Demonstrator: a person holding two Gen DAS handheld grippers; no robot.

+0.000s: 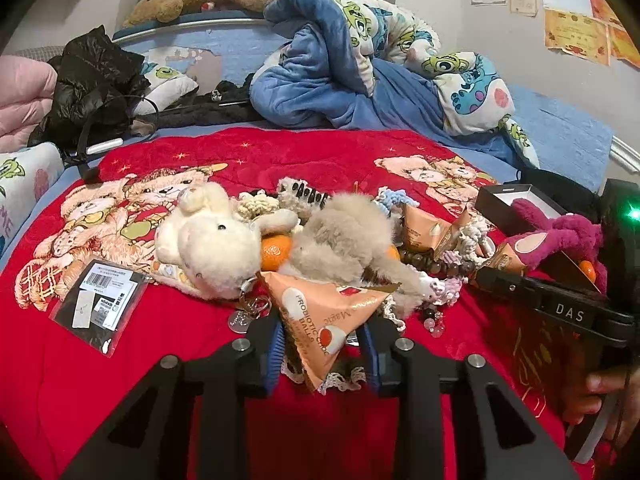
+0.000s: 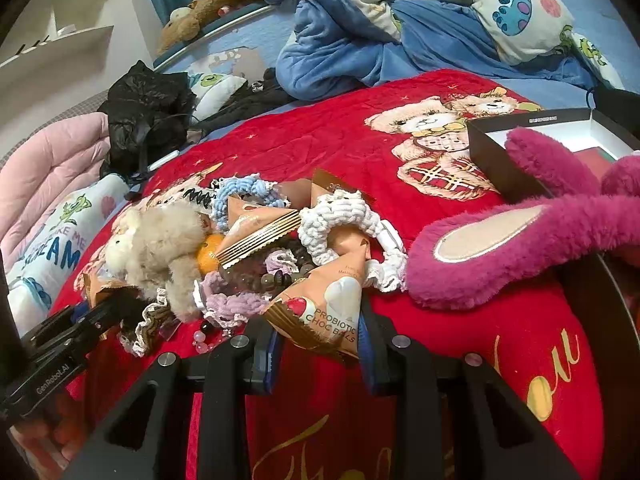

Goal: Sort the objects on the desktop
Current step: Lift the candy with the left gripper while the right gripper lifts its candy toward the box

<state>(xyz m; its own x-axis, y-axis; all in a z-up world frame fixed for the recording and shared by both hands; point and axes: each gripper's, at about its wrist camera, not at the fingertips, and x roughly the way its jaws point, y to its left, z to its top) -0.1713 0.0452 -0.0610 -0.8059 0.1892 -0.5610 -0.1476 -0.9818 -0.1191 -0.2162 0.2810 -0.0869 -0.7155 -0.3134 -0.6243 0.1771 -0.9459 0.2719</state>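
A heap of small things lies on the red bear-print blanket [image 1: 280, 156]. In the left wrist view my left gripper [image 1: 322, 344] is shut on an orange triangular choc-balls snack pack [image 1: 320, 308], with a blue pad on each side of it. In the right wrist view my right gripper [image 2: 320, 354] is shut on a second, similar snack pack [image 2: 332, 312]. The heap holds a white plush toy [image 1: 216, 240], a grey furry plush [image 1: 340, 240], a tangerine [image 1: 274, 254], a brown bead bracelet [image 1: 436, 266], crocheted scrunchies [image 2: 344, 216] and more snack packs [image 2: 256, 228].
A magenta plush [image 2: 520, 240] lies partly in an open black box [image 2: 500, 156] at the right. A black barcode packet [image 1: 100, 304] lies left of the heap. A black jacket [image 1: 92, 80], blue bedding [image 1: 360, 80] and a pink quilt [image 2: 48, 176] sit behind.
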